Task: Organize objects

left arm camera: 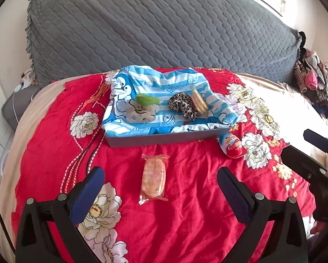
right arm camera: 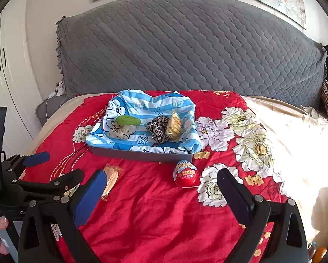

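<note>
A grey tray (left arm camera: 164, 139) lined with a blue cartoon cloth (left arm camera: 155, 83) sits on the red floral bedspread. In it lie a green-and-white knitted piece (left arm camera: 142, 107), a leopard scrunchie (left arm camera: 182, 106) and a wrapped biscuit pack (left arm camera: 198, 100). A wrapped snack cake (left arm camera: 153, 178) lies in front of the tray, between my open left gripper's (left arm camera: 160, 185) fingers and a little ahead. A red-and-blue chocolate egg (right arm camera: 186, 173) lies by the tray's right corner, ahead of my open, empty right gripper (right arm camera: 163, 185). The snack cake (right arm camera: 111, 178) is partly hidden by the right gripper's left finger.
A grey quilted headboard cover (left arm camera: 164, 28) rises behind the bed. A pile of clothes (left arm camera: 315, 81) sits at the far right. The right gripper's body (left arm camera: 313, 164) shows at the right edge of the left view. White cupboards (right arm camera: 8, 70) stand left.
</note>
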`<action>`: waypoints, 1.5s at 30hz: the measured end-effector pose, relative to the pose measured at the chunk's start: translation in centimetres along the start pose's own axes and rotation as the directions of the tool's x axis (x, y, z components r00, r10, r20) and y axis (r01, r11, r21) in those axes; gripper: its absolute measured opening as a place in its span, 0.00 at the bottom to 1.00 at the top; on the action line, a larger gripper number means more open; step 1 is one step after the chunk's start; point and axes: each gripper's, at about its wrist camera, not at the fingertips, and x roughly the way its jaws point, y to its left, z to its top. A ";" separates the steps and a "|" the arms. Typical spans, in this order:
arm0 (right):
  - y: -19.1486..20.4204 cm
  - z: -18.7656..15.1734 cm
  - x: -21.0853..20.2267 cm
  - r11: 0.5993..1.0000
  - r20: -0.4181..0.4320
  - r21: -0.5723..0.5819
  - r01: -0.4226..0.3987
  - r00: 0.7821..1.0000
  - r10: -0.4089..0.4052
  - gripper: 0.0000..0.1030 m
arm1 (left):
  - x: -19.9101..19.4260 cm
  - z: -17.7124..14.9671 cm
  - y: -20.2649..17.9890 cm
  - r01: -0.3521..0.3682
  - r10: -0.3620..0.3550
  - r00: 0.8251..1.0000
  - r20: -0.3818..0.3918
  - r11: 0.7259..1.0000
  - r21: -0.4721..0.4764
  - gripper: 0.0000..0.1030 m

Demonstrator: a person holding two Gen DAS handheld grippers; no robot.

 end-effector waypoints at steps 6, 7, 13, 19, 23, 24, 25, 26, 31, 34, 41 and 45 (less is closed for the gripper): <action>-0.2 -0.6 -0.5 1.000 -0.004 -0.002 0.007 1.000 -0.007 0.98 | -0.6 -0.4 -0.7 -0.004 0.004 1.000 0.004 1.000 0.019 0.99; -0.2 -0.6 -0.6 1.000 -0.004 -0.001 0.005 1.000 -0.005 0.98 | -0.7 -0.6 -0.8 -0.002 0.002 1.000 0.004 1.000 0.020 0.99; -0.2 -1.1 -1.0 1.000 -0.004 -0.009 0.006 1.000 -0.006 0.98 | -1.0 -1.2 -1.4 -0.001 0.001 1.000 0.001 1.000 0.031 0.99; -0.4 -1.6 -0.9 1.000 -0.007 -0.010 0.004 1.000 -0.004 0.98 | -0.7 -1.9 -1.2 -0.008 0.008 1.000 -0.006 1.000 0.029 0.99; -0.5 -1.8 -0.3 1.000 -0.014 -0.008 0.004 1.000 -0.004 0.98 | 0.0 -2.3 -1.1 -0.013 0.013 1.000 -0.018 1.000 0.024 0.99; -0.5 -1.9 -0.2 1.000 -0.016 -0.006 0.006 1.000 -0.006 0.98 | 0.3 -2.4 -1.2 -0.011 0.011 1.000 -0.022 1.000 0.026 0.99; -0.6 -2.0 0.0 1.000 -0.019 -0.004 0.005 1.000 -0.005 0.98 | 0.5 -2.5 -1.2 -0.010 0.011 1.000 -0.026 1.000 0.027 0.99; -0.7 -2.1 0.3 1.000 -0.022 -0.003 0.002 1.000 -0.002 0.98 | 0.8 -2.6 -1.2 -0.010 0.011 0.999 -0.032 1.000 0.028 0.99; -0.8 -2.6 1.0 1.000 -0.039 -0.011 0.005 0.999 -0.006 0.98 | 1.8 -3.1 -1.4 -0.010 0.012 0.999 -0.043 1.000 0.028 0.99; -1.0 -2.8 1.3 1.000 -0.037 -0.015 0.004 0.999 -0.004 0.98 | 2.2 -3.2 -1.5 -0.015 0.016 0.999 -0.040 0.999 0.030 0.99; -1.3 -3.0 2.5 0.999 -0.053 -0.028 0.015 0.998 -0.016 0.98 | 3.4 -3.2 -1.3 -0.014 0.015 0.999 -0.049 1.000 0.012 0.99; -1.4 -3.1 2.9 0.999 -0.057 -0.038 0.025 0.998 -0.027 0.98 | 3.9 -3.3 -1.2 -0.013 0.014 0.998 -0.063 1.000 0.009 0.99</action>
